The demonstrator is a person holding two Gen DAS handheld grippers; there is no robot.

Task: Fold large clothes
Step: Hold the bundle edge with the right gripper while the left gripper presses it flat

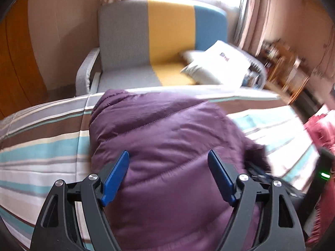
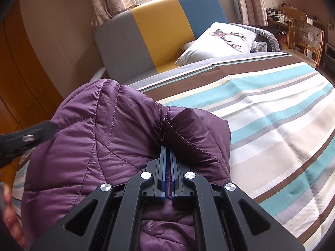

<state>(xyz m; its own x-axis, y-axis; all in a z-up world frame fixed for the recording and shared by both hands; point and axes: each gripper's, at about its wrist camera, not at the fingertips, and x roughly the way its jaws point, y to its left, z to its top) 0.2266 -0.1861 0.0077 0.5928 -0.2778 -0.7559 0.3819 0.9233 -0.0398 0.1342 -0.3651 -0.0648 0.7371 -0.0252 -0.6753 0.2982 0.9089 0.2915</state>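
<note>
The purple jacket (image 2: 117, 138) lies bunched on the striped bed (image 2: 272, 113), the right gripper (image 2: 167, 156) clamped on a fold, the left gripper (image 1: 168, 177) fingers apart above it; next, probably regrasp and fold over.

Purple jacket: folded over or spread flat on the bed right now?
Folded over, not flat: the purple jacket sits bunched in a thick mound on the striped bedspread, with the right claw shut on a fold.
</note>
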